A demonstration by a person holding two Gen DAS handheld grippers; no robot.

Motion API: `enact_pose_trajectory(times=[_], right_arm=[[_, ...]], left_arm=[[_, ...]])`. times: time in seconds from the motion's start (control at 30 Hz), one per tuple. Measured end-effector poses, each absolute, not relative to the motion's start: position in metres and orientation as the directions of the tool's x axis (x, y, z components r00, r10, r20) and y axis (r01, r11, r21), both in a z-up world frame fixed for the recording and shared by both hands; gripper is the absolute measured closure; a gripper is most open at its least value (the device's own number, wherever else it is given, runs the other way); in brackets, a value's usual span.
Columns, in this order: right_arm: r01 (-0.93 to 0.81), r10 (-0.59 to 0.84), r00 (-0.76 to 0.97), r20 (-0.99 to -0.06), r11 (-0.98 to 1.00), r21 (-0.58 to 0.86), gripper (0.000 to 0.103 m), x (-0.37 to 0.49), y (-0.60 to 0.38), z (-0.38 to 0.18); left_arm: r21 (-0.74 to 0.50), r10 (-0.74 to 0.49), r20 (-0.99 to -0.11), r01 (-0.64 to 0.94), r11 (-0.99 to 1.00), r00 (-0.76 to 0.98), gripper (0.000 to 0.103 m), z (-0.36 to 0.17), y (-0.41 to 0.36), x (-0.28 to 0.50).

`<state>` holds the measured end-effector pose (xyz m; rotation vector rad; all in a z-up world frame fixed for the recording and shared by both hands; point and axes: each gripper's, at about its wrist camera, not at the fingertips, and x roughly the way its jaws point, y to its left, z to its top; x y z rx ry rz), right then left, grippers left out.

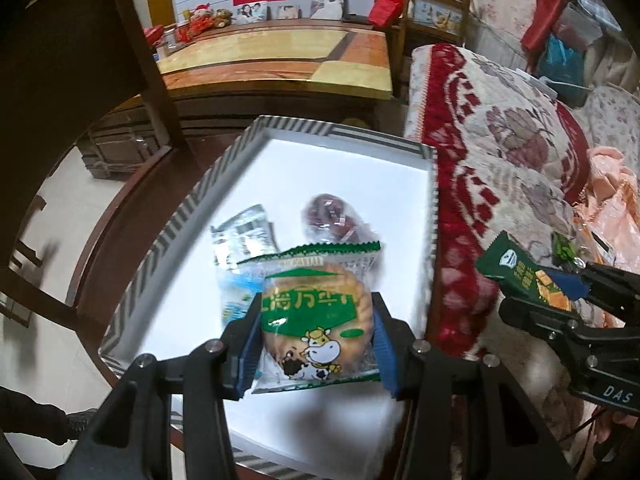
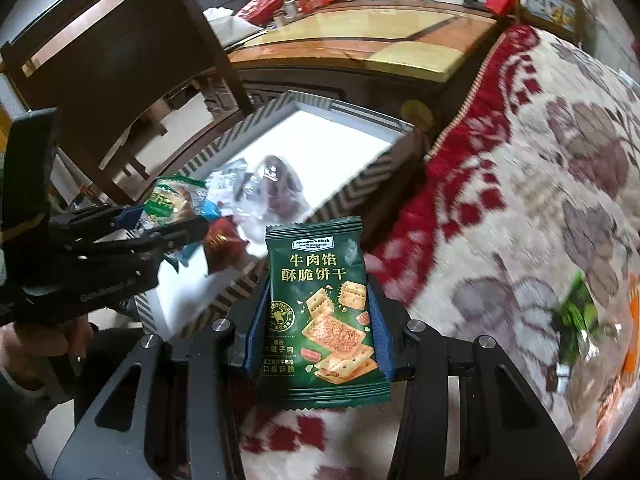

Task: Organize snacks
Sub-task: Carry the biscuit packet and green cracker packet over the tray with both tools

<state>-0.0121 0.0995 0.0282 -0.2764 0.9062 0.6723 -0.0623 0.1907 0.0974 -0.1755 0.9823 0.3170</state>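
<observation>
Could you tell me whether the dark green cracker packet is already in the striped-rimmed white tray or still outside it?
Outside: the dark green cracker packet is clamped in the right gripper above the floral blanket, beside the striped-rimmed white tray.

The left gripper [image 1: 316, 334] clamps a round biscuit in a clear wrapper with green print and a cartoon cow [image 1: 316, 320], holding it over the near part of a white tray with a striped rim [image 1: 192, 200]. Farther in the tray lie a silvery packet [image 1: 244, 236] to the left and a dark red wrapped snack [image 1: 332, 216] to the right. At the right edge, over the red-and-cream floral blanket [image 1: 500, 152], the right gripper [image 1: 568, 290] pinches a dark green cracker packet [image 1: 520, 276].
</observation>
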Motion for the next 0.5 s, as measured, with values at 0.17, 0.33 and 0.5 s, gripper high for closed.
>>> enact_pose_trajectory(times=[0.17,0.33,0.5], right_arm=[[-0.67,0.424,0.429,-0.798,0.742,0.035,0.06,-0.008,0.123,0.028],[-0.692,0.426,0.424,-0.799,0.721,0.018,0.06,-0.001,0.145,0.027],[-0.712,0.43,0.411,-0.804,0.702,0.012,0.06,0.007,0.168,0.024]], left_arm=[[-0.004,0.192,-0.841,-0.362,0.932,0.506,0.052,0.092,0.205,-0.065],[-0.007,0.2,-0.847,-0.385,0.923,0.492,0.052,0.085,0.22,-0.067],[-0.013,0.203,-0.854,-0.409,0.912,0.479,0.052,0.077,0.232,-0.068]])
